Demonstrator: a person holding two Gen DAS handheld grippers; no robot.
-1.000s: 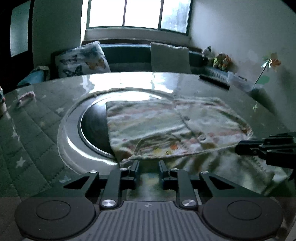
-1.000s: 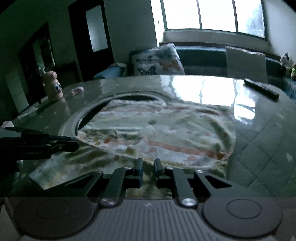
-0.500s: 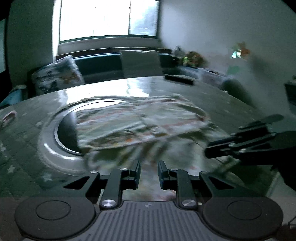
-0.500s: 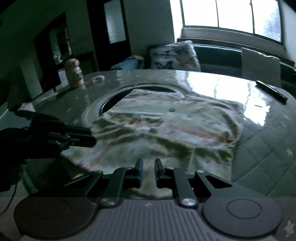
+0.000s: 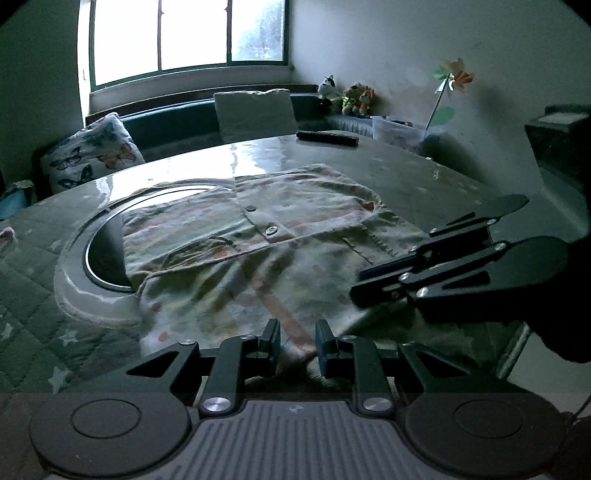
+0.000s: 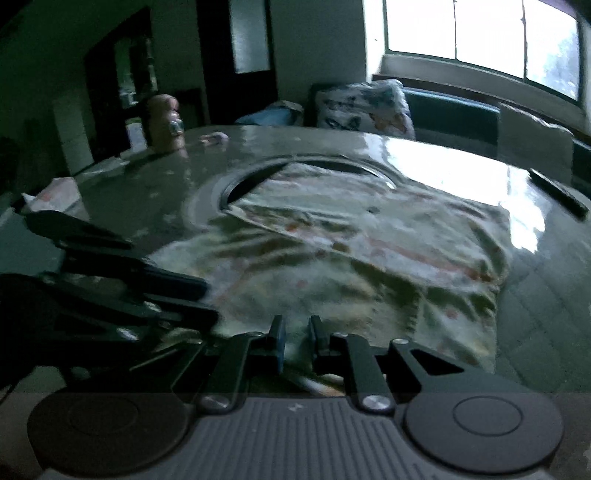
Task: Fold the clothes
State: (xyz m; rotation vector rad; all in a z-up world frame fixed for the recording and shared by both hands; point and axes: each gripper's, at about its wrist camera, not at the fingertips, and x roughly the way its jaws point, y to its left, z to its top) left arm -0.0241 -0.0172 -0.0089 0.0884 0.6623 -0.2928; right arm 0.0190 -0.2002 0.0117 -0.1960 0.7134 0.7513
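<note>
Now we see the shirt (image 5: 258,236) spread on the table (image 5: 424,184), its far part lying flat with one corner over the round ring (image 5: 74,266) set into the tabletop, its near hem lifted off the surface and pulled toward us. From the left wrist view, the left gripper (image 5: 297,345) sits low at the shirt's near edge, level and pointing across the table toward the window (image 5: 184,33); its fingers (image 5: 271,341) have a narrow gap with cloth running between them, so we read it as clenched on the hem. On that gripper's right side, the right gripper (image 6: 295,341) enters tilted, fingertips aimed at the shirt's near right corner. In its own view, blurred, cloth passes between its closely set fingers (image 6: 317,339), so it too looks clamped on the shirt. Both grippers are just beside each other along the same hem. Beyond the shirt, a remote (image 5: 327,138) lies at the table's far edge, and a butterfly pillow (image 5: 92,155) rests on the bench behind.
</note>
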